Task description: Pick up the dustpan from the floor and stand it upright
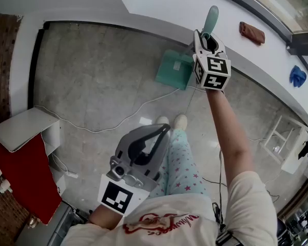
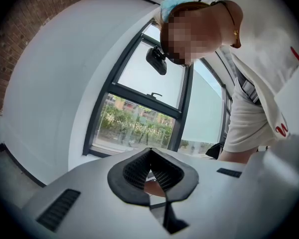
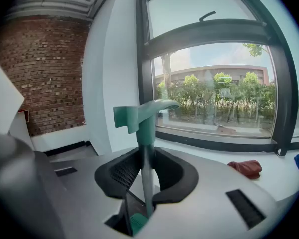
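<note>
The teal dustpan has a long thin pole. Its pan [image 1: 174, 69] is low by the white wall base, and I cannot tell whether it touches the floor. My right gripper [image 1: 208, 39] is shut on the pole just under the teal handle grip [image 1: 211, 18]. In the right gripper view the pole [image 3: 146, 133] runs up between the pads of that gripper [image 3: 145, 156], with the grip on top in front of the window. My left gripper [image 1: 164, 128] is held close to the person's body, far from the dustpan. Its tips [image 2: 150, 154] meet with nothing between them.
A white cable [image 1: 118, 122] trails over the grey floor. The person's feet [image 1: 172, 121] stand behind the pan. A brown cloth [image 1: 252, 32] and a blue cloth [image 1: 297, 76] lie on the white sill. A white shelf [image 1: 280, 140] stands right, a red object [image 1: 28, 173] left.
</note>
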